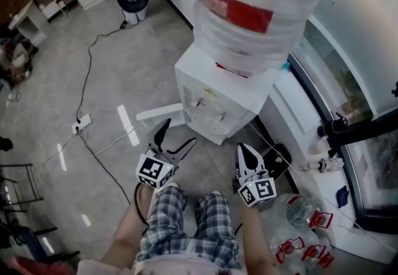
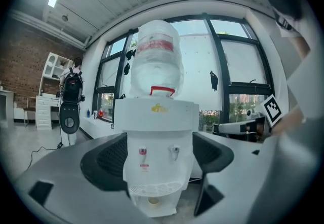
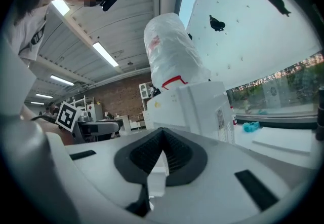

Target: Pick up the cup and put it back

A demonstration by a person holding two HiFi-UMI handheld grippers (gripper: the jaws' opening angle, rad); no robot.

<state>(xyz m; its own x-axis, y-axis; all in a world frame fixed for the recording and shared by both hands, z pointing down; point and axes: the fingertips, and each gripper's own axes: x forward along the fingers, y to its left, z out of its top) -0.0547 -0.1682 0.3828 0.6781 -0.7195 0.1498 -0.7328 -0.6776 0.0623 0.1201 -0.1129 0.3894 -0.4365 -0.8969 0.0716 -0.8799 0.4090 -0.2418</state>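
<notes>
Nearest are plaid shorts [image 1: 186,230]. Above them the left tool [image 1: 180,130] is released, its jaws wide apart with nothing between them, and it faces the dispenser [image 1: 214,96] on the floor [image 1: 124,68]. Beside it, the right tool [image 1: 248,150] is clenched, jaws together on nothing. Bottles [image 1: 298,221] lie at the right. In the left gripper view, a small tan round shape in the recess under the dispenser's drip tray may be the cup [image 2: 152,199], though it is too blurred to be sure. A big bottle [image 1: 249,12] tops the dispenser.
</notes>
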